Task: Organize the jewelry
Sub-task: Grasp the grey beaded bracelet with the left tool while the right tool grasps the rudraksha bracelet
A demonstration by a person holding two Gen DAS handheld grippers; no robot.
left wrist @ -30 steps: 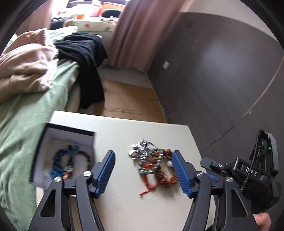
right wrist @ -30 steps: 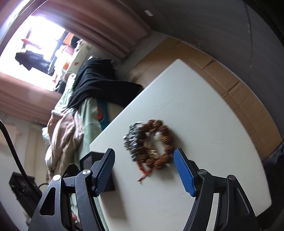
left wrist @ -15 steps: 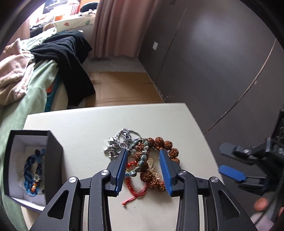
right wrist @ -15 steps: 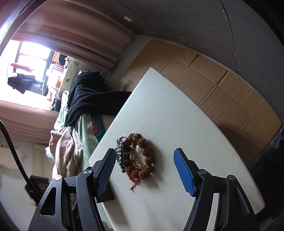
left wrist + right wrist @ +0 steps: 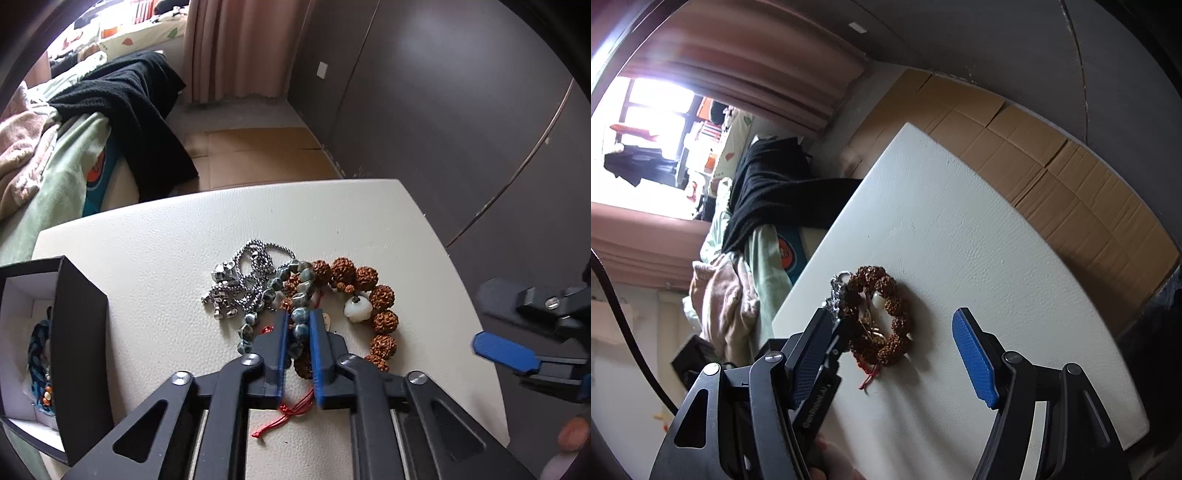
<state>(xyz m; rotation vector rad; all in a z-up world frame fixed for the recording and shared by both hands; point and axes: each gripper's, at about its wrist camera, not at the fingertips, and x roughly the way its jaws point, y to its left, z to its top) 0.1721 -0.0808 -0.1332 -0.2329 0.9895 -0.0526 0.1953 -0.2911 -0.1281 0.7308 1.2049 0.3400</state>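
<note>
A heap of jewelry lies on the white table (image 5: 155, 258): a silver chain (image 5: 240, 280), a grey-green bead bracelet (image 5: 299, 321), a brown seed bracelet (image 5: 380, 302) with a white charm, and a red cord (image 5: 284, 417). My left gripper (image 5: 298, 325) is shut on the grey-green bead bracelet. A black box (image 5: 79, 354) at the left holds a blue bracelet (image 5: 37, 343). My right gripper (image 5: 886, 354) is open, above the table beside the heap (image 5: 882, 317); it also shows in the left wrist view (image 5: 506, 354).
A bed with green sheet (image 5: 62, 155), pink blanket and black garment (image 5: 136, 110) lies beyond the table's left edge. Cardboard (image 5: 1052, 177) covers the floor beyond the far edge. A dark wall (image 5: 443, 110) stands to the right.
My left gripper has moved forward into the heap and closed from wide open onto the grey-green bead bracelet. The right gripper has drawn back slightly and stays open.
</note>
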